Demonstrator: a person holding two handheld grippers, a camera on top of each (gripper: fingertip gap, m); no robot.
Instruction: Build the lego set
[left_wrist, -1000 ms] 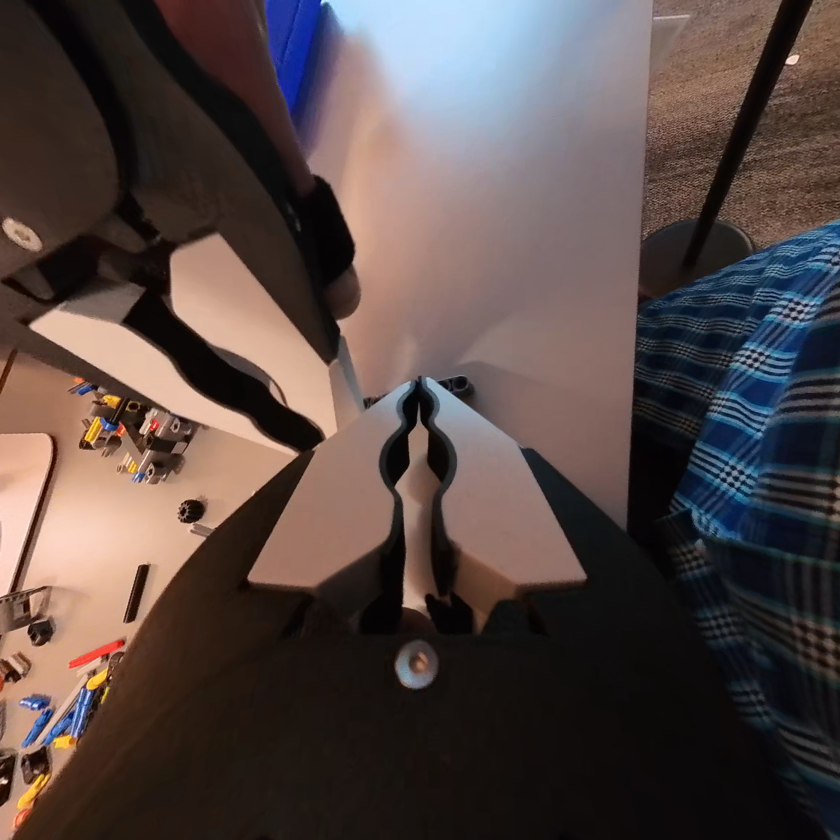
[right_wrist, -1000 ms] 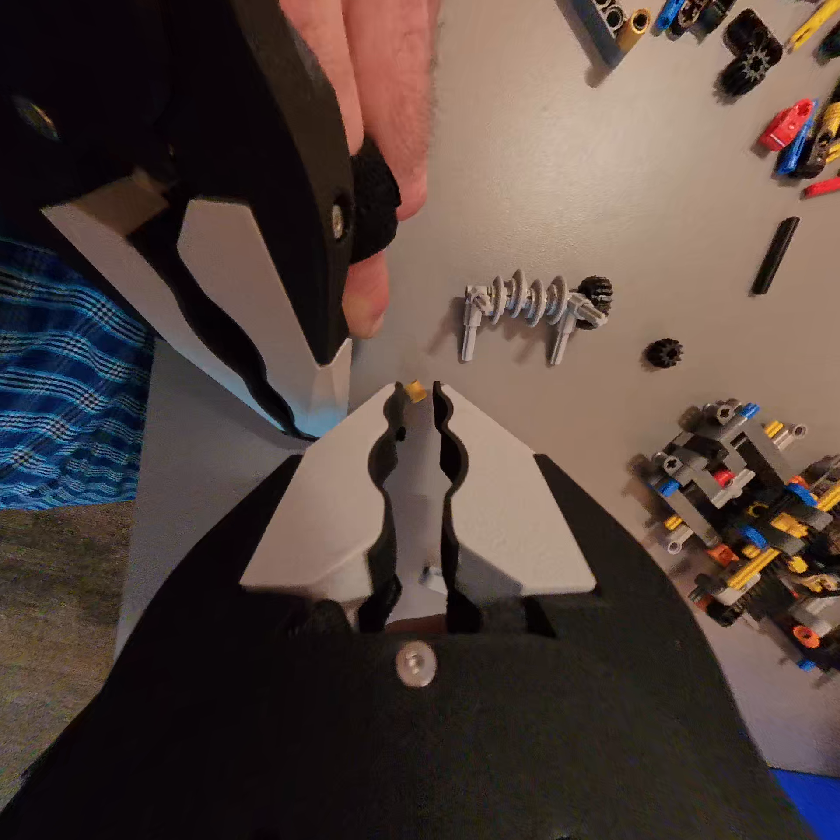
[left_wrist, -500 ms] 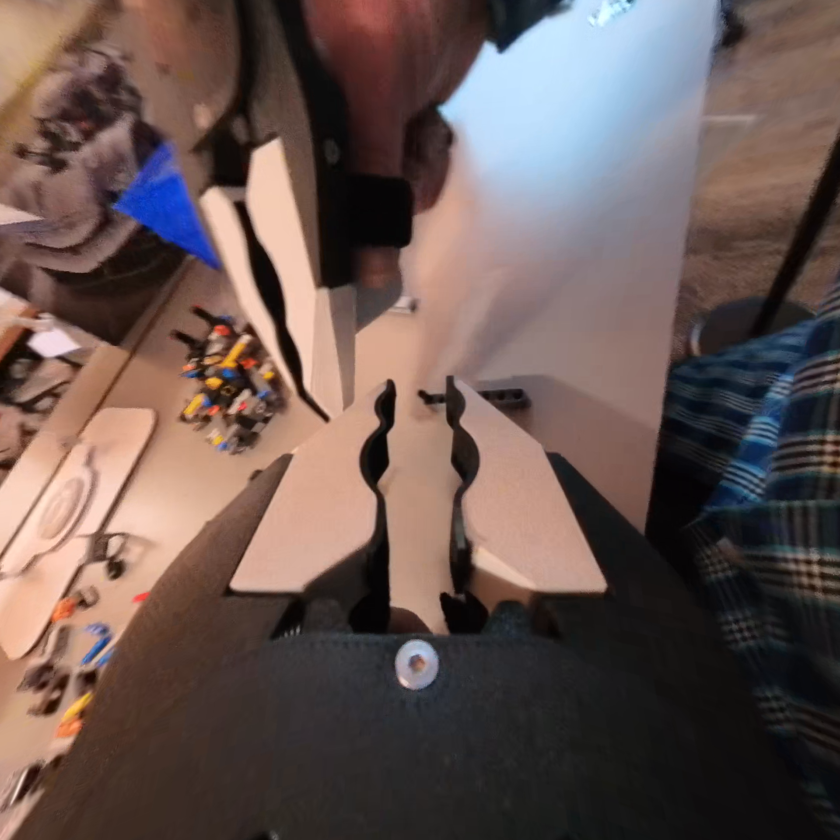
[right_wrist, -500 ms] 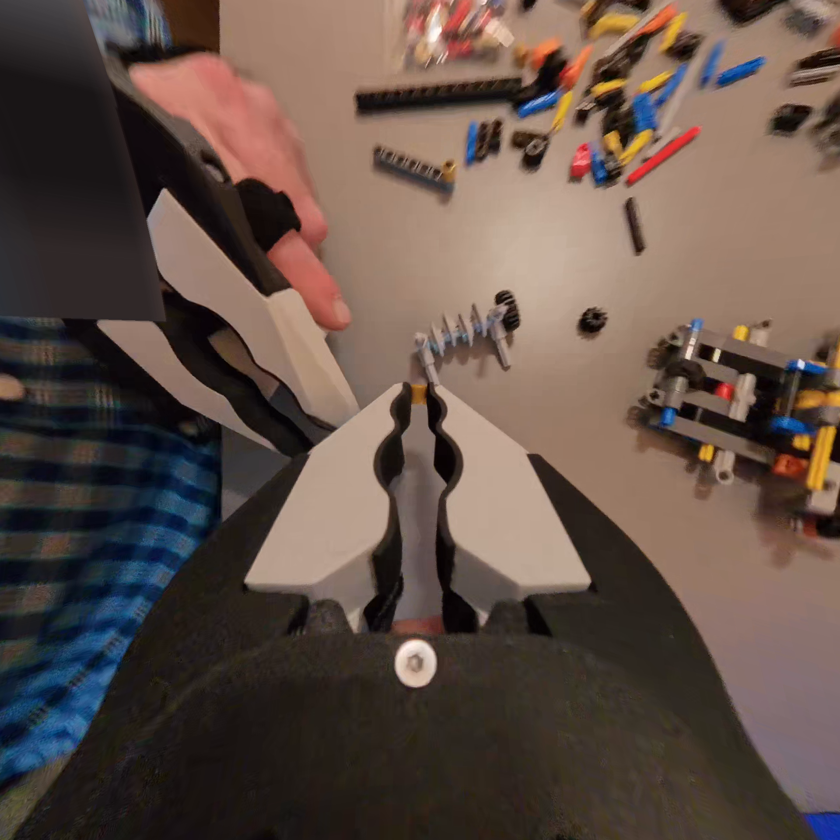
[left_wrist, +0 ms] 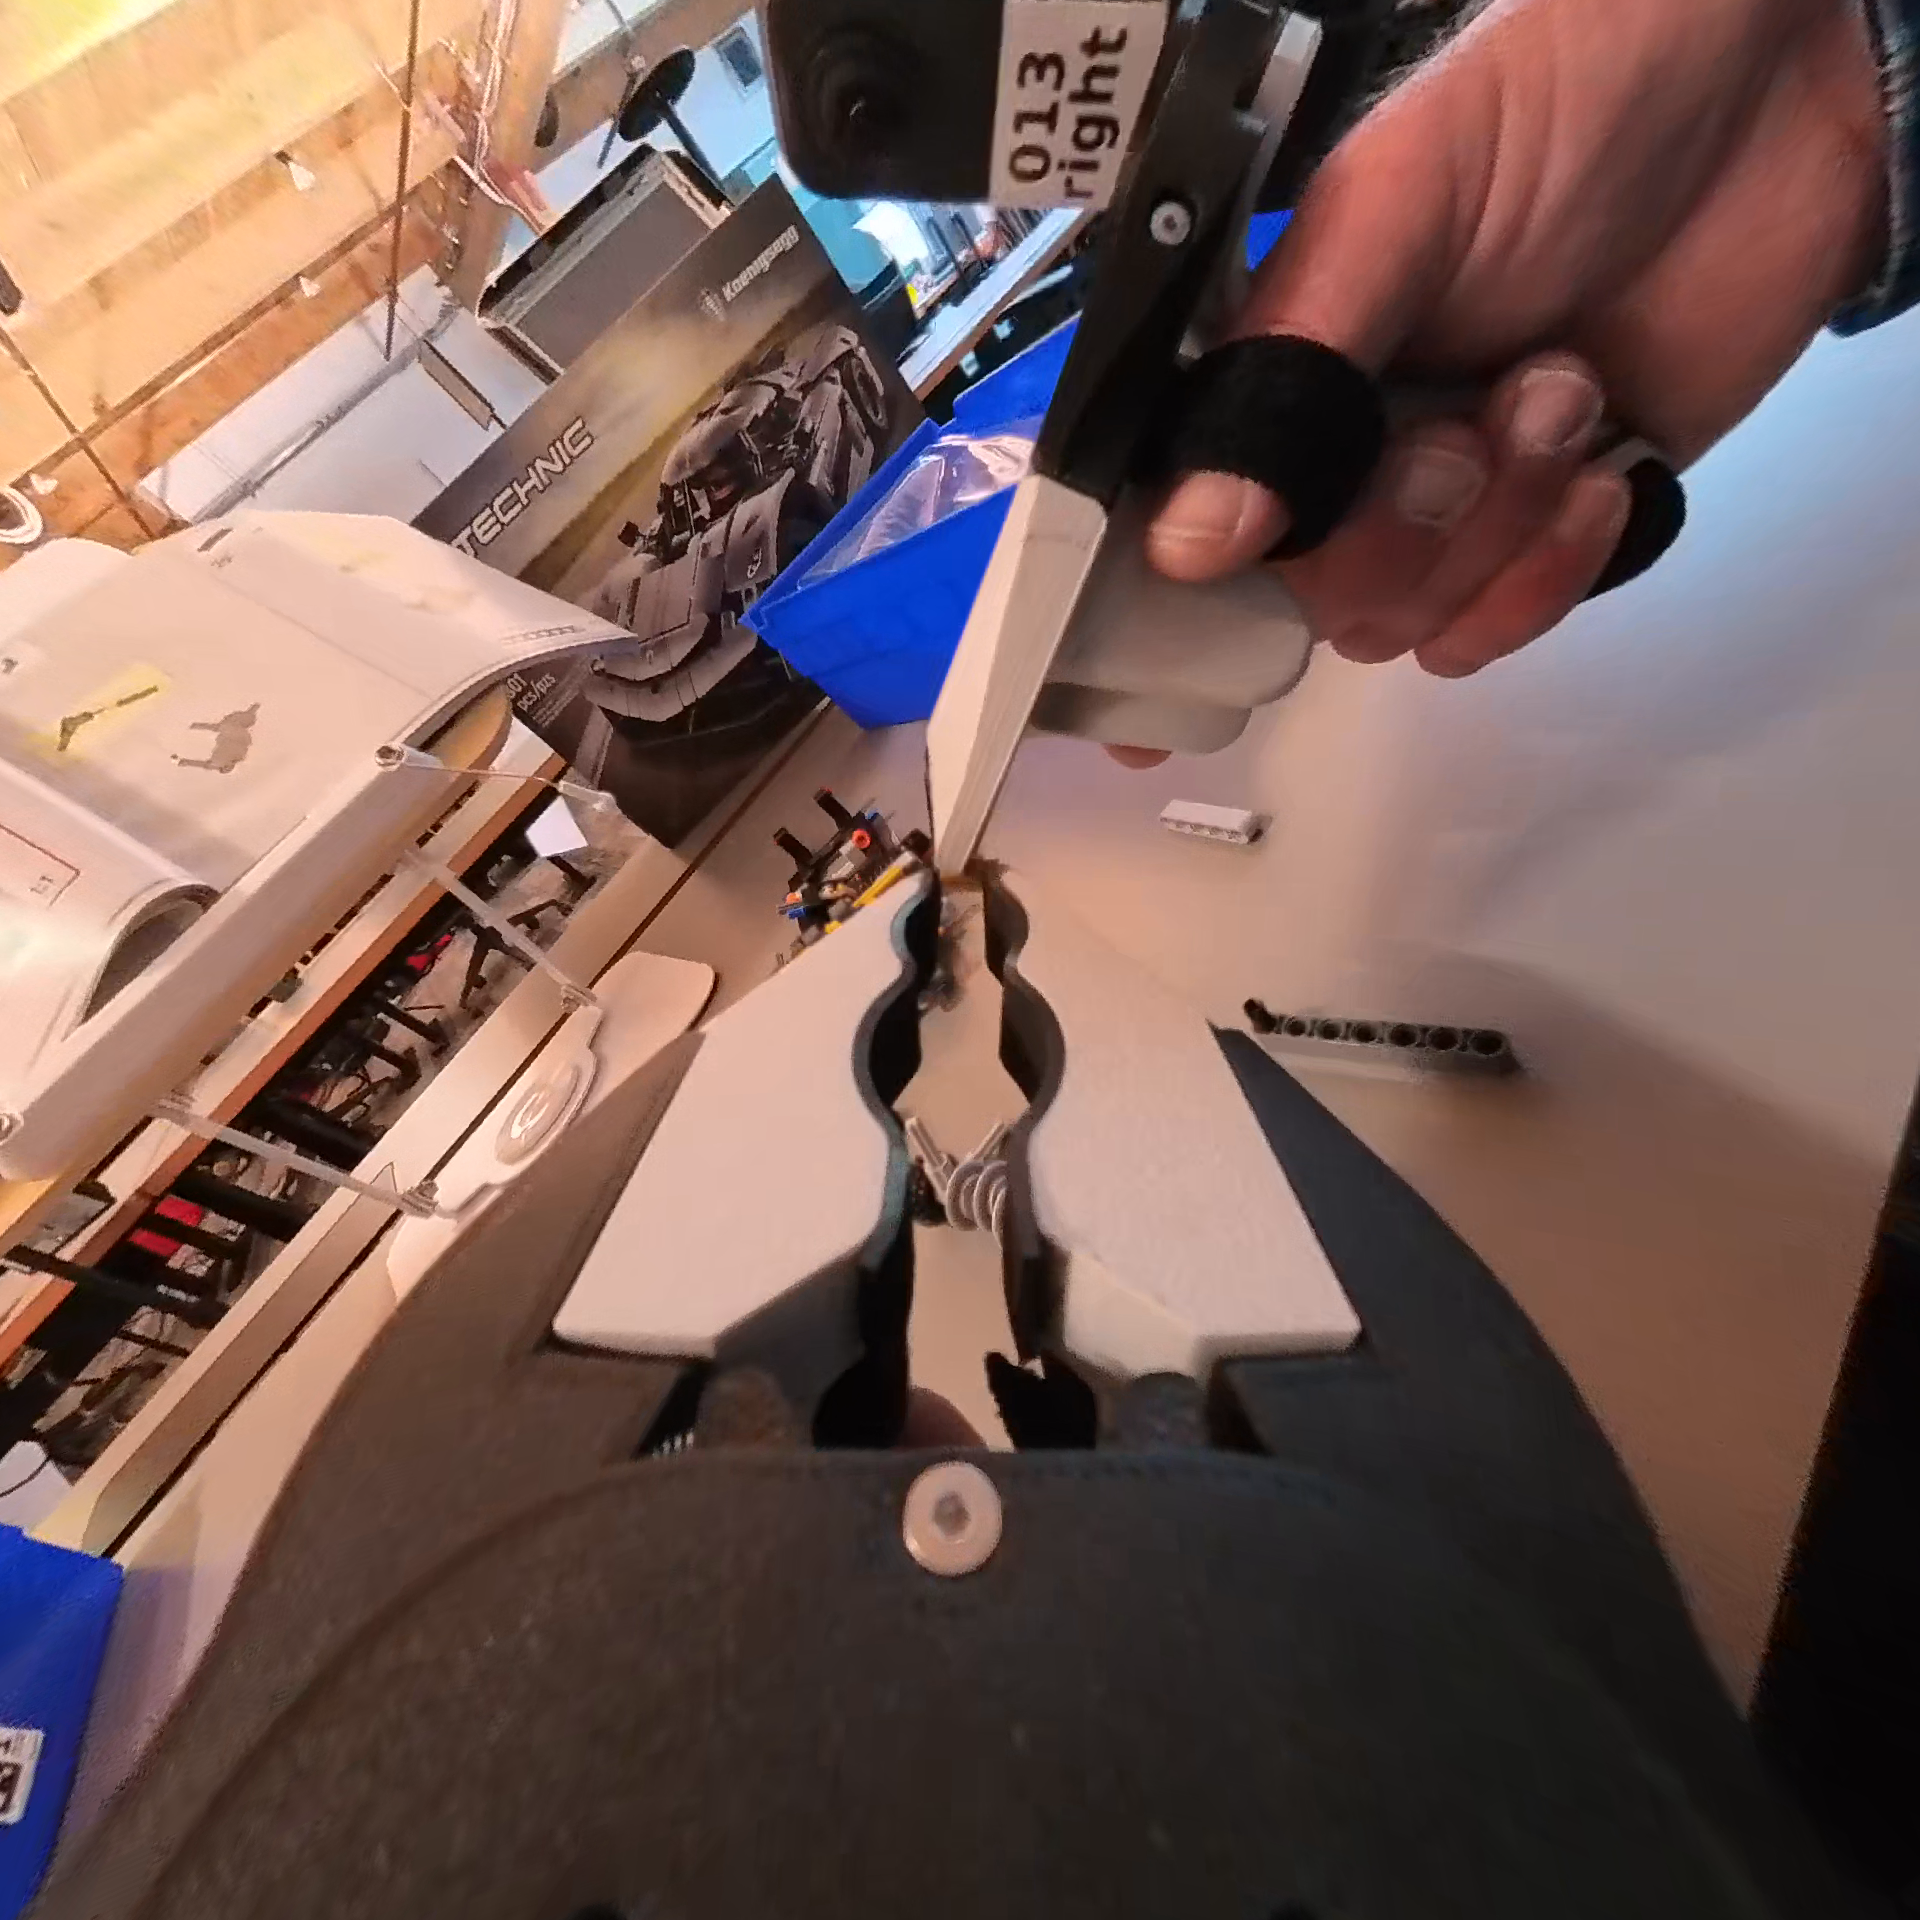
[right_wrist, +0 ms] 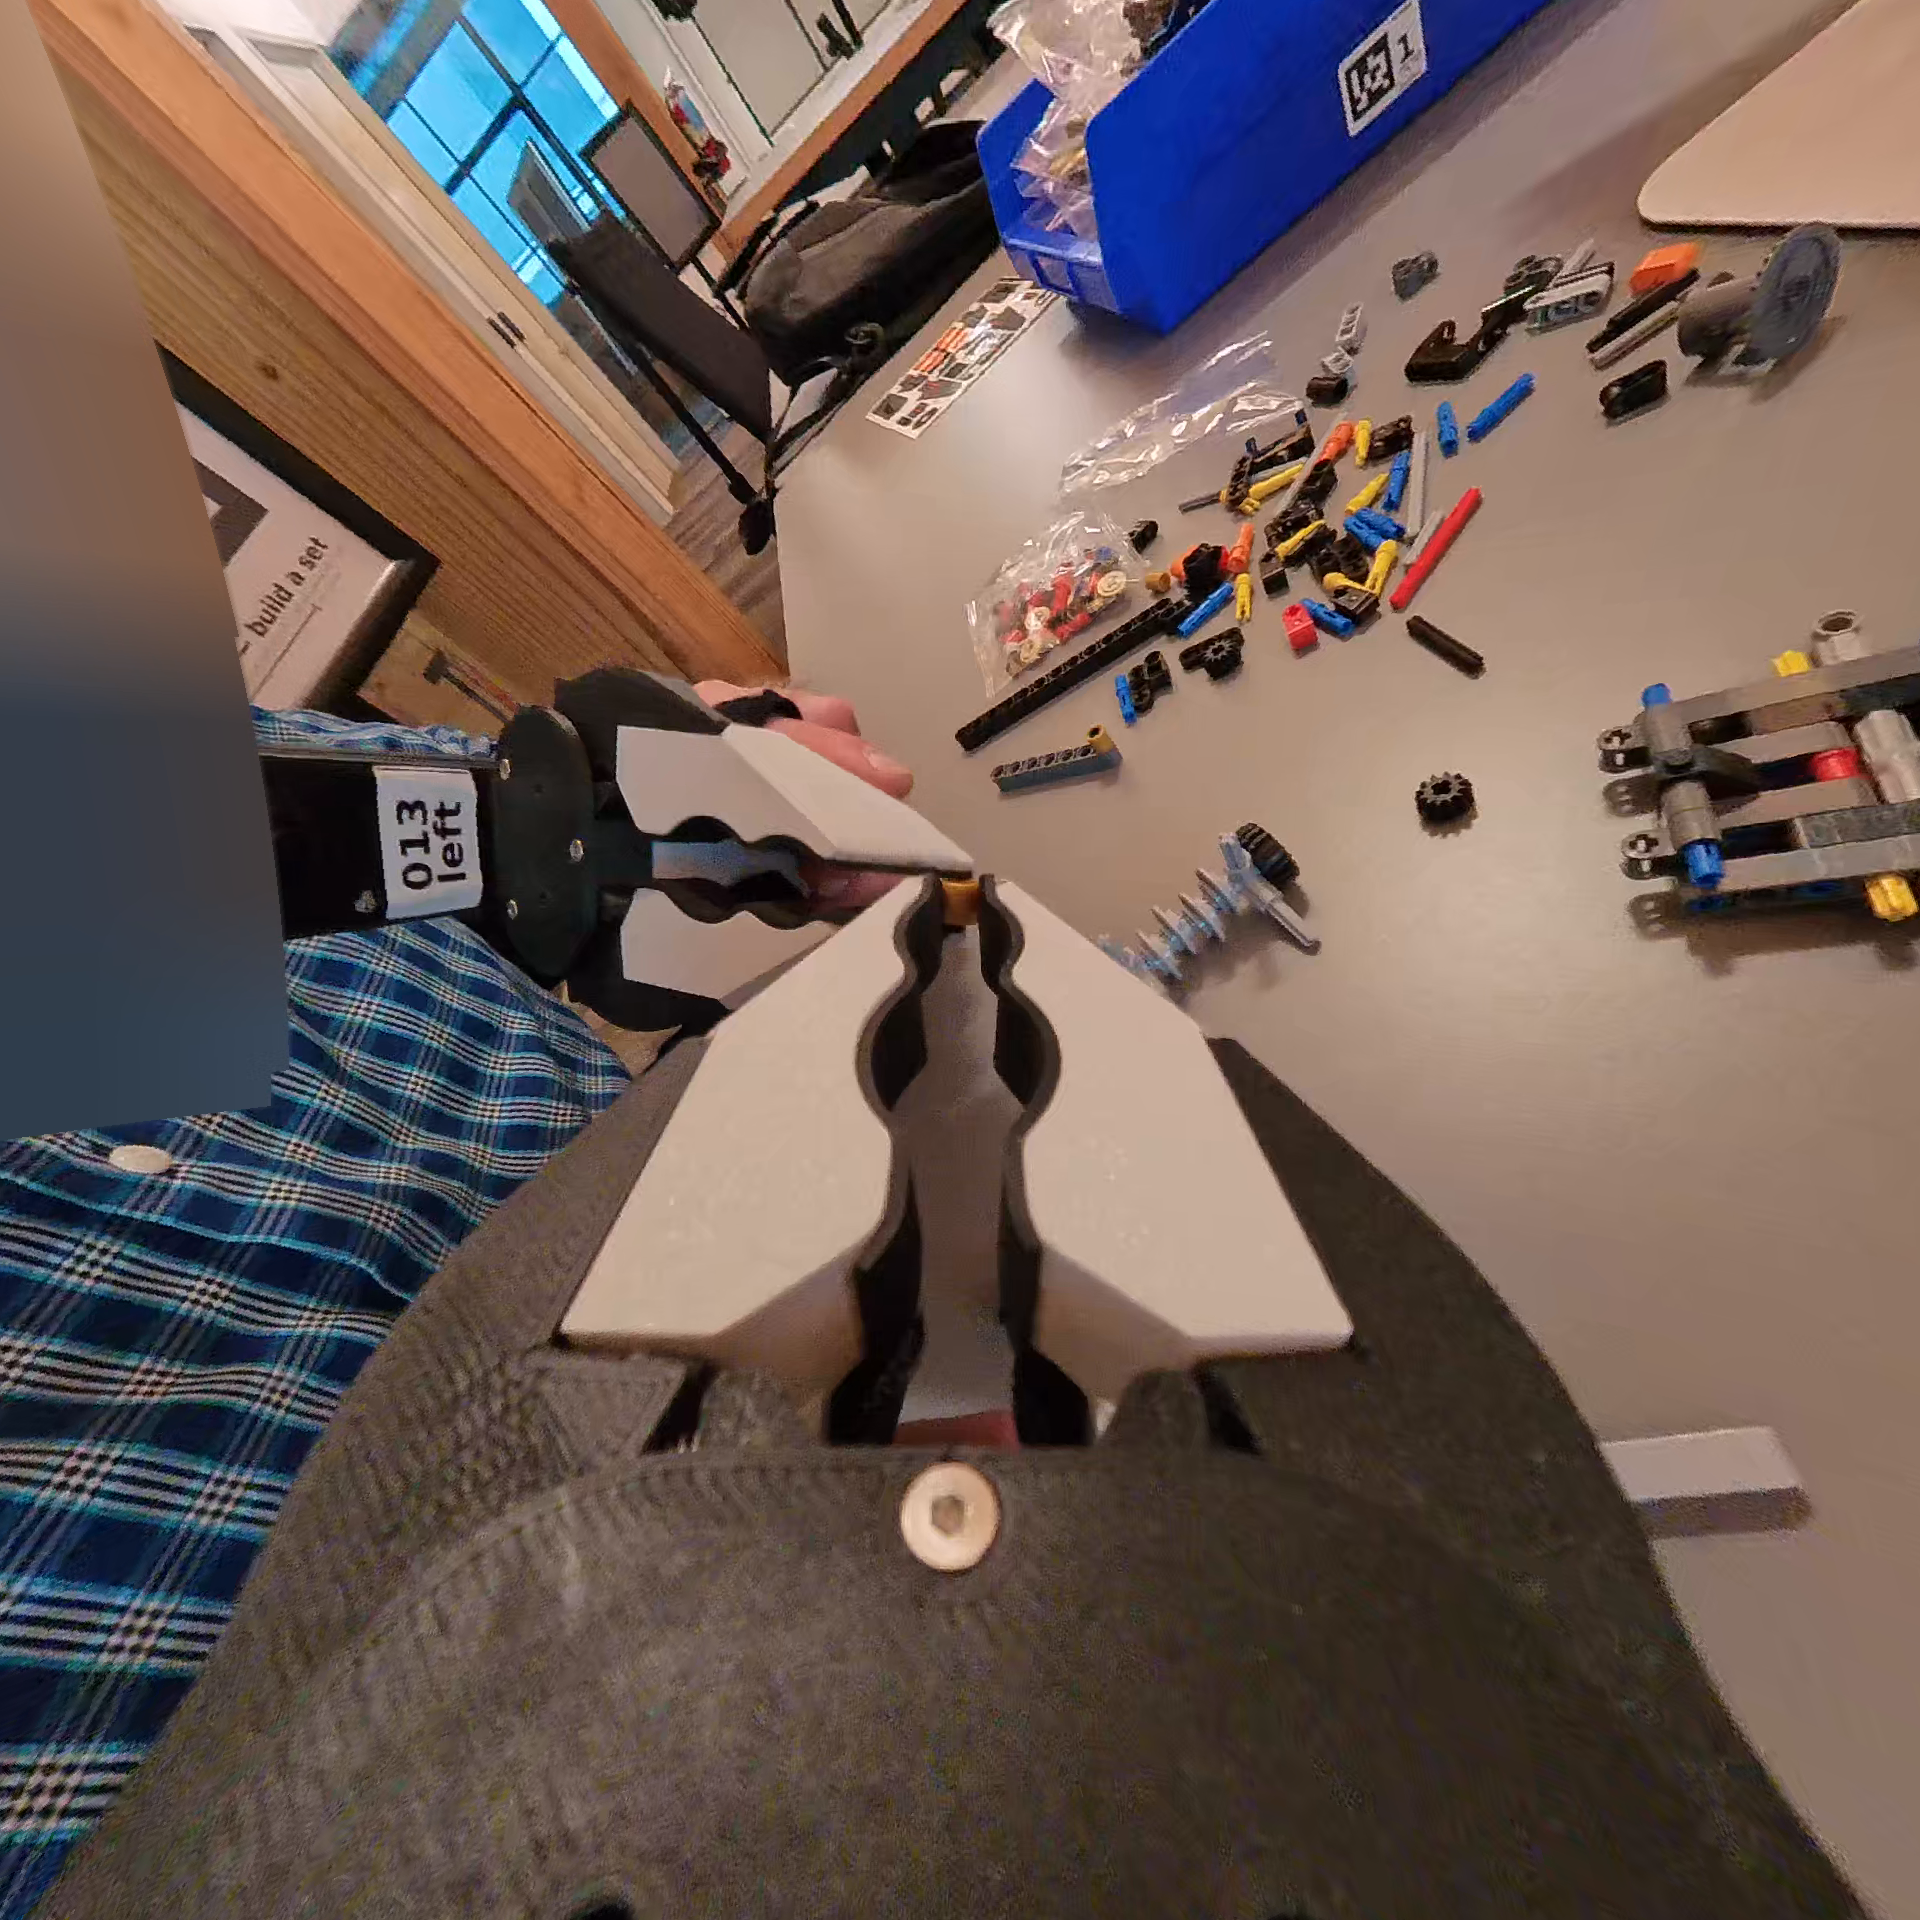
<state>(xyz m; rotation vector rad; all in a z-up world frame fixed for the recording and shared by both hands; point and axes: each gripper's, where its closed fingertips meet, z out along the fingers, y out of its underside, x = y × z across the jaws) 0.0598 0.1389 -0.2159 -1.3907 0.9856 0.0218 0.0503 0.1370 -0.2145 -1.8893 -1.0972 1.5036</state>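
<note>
My right gripper [right_wrist: 961, 902] is shut on a small yellow piece [right_wrist: 961, 900] at its fingertips, held above the grey table [right_wrist: 1455, 1143]. My left gripper [left_wrist: 958, 899] meets it tip to tip. Its jaws stand a narrow gap apart around the same piece [left_wrist: 975, 881], which looks orange-brown there. In the left wrist view the right gripper [left_wrist: 956, 857] comes down from above in a person's hand. A grey spring part [right_wrist: 1205, 914] lies on the table just beyond; it also shows through the left jaws [left_wrist: 971, 1179]. A part-built grey chassis [right_wrist: 1787, 790] sits at the right.
Several loose coloured pieces [right_wrist: 1320, 540], two plastic bags, a long black beam [right_wrist: 1070, 665] and a black gear [right_wrist: 1444, 800] lie on the table. A blue bin [right_wrist: 1195, 177] stands at the back. A dark beam [left_wrist: 1392, 1039], the set's box [left_wrist: 707, 468] and a booklet on a stand [left_wrist: 260, 675] show in the left wrist view. My two grippers' fingertips are within a few centimetres of each other.
Both grippers tilted up from looking down at the table. The left gripper opened, leaving a dark beam on the table, then narrowed around the yellow piece. The right gripper closed on that piece.
</note>
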